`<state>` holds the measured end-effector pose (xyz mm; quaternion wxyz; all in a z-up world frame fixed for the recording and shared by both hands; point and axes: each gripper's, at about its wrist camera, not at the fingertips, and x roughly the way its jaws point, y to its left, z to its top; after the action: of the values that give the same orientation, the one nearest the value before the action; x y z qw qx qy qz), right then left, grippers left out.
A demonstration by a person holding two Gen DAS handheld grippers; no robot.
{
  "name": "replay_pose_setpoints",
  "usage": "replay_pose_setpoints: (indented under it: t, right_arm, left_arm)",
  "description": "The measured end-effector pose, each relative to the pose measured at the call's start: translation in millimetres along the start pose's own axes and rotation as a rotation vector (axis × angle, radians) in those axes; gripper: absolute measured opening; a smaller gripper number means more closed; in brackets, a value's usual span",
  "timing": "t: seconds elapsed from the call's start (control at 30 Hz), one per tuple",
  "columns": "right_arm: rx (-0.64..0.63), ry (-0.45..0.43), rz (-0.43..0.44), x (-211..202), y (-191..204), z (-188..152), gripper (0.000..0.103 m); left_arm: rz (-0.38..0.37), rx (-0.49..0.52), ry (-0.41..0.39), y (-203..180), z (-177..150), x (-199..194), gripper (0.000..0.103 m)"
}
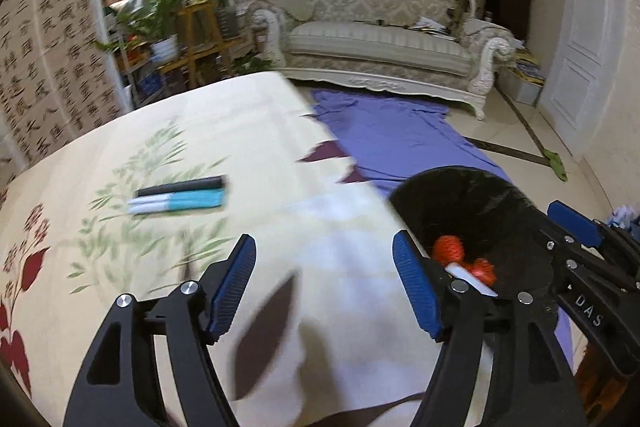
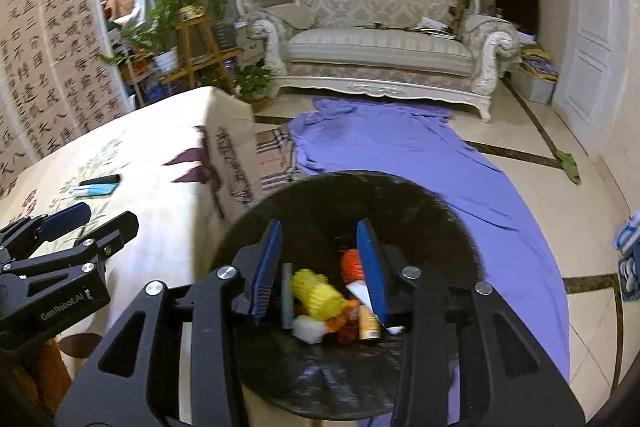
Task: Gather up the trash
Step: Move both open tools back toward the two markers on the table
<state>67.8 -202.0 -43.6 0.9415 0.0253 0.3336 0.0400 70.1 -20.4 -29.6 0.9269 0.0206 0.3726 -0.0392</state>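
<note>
A black round trash bin (image 2: pixel 420 219) stands on the floor beside the table and holds several bits of trash, among them a yellow crumpled piece (image 2: pixel 318 293), an orange ball (image 2: pixel 350 263) and a small can (image 2: pixel 368 323). My right gripper (image 2: pixel 320 267) is open and empty, right above the bin's mouth. My left gripper (image 1: pixel 326 287) is open and empty over the table's cream floral cloth (image 1: pixel 200 131). A black marker (image 1: pixel 180 186) and a teal-and-white marker (image 1: pixel 176 203) lie side by side on the cloth, ahead and left of the left gripper. The bin also shows in the left wrist view (image 1: pixel 472 199).
A purple sheet (image 2: pixel 400 147) lies spread on the tiled floor between the table and an ornate white sofa (image 2: pixel 380 43). Potted plants on a wooden stand (image 2: pixel 196 43) are at the back left. A green rag (image 2: pixel 570 165) lies on the floor at right.
</note>
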Motion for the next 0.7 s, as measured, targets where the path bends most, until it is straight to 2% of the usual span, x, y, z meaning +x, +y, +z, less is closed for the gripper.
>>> replay_pose_setpoints:
  t: [0.4, 0.7]
  right_arm:
    - [-0.131, 0.045, 0.139, 26, 92, 14, 0.039]
    - [-0.178, 0.101, 0.201, 52, 141, 28, 0.039]
  left_arm:
    - [0.157, -0.113, 0.035, 96, -17, -6, 0.069]
    - [0.225, -0.194, 0.066, 156, -22, -2, 0.069]
